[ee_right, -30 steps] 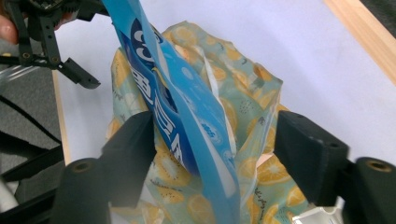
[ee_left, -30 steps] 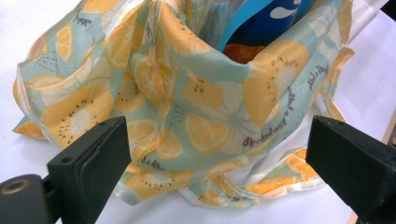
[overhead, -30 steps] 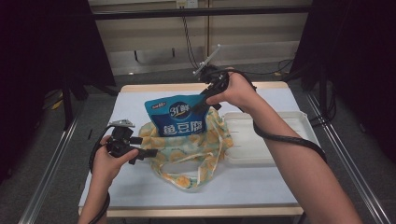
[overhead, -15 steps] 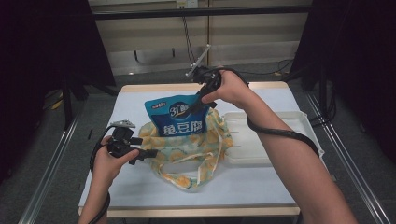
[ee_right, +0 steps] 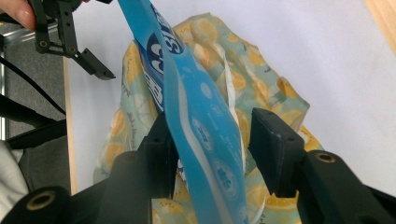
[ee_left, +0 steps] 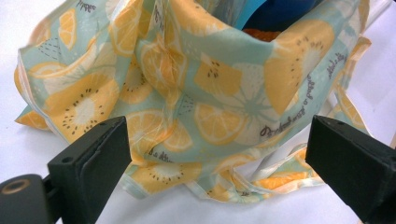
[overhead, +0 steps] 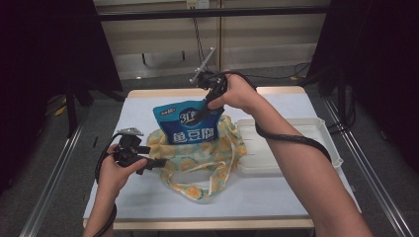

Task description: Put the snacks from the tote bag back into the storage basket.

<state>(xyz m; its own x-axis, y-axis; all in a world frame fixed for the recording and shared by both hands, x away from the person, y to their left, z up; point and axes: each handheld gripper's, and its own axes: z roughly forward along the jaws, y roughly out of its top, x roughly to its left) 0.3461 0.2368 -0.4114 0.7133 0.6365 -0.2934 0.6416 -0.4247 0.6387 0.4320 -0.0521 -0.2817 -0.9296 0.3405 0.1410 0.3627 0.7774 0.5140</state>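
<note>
A blue snack packet stands upright inside a cloth bag printed with lemon slices, in the middle of the white table. My right gripper reaches down from behind over the packet's top right corner. In the right gripper view the packet runs between the jaws of this gripper. The jaws have just been closing. One jaw touches the packet and the other stands a sliver off it. My left gripper lies level at the bag's left edge, open. Its wide jaws frame the bag's cloth without pinching it.
A shallow white tray sits right of the bag, under my right forearm. The bag's handles trail toward the table's near edge. A black cable loops down from the right gripper across the tray.
My right hand has shifted slightly toward the far left over the packet's top, and its jaws have narrowed around the packet. The left hand and the bag have stayed put.
</note>
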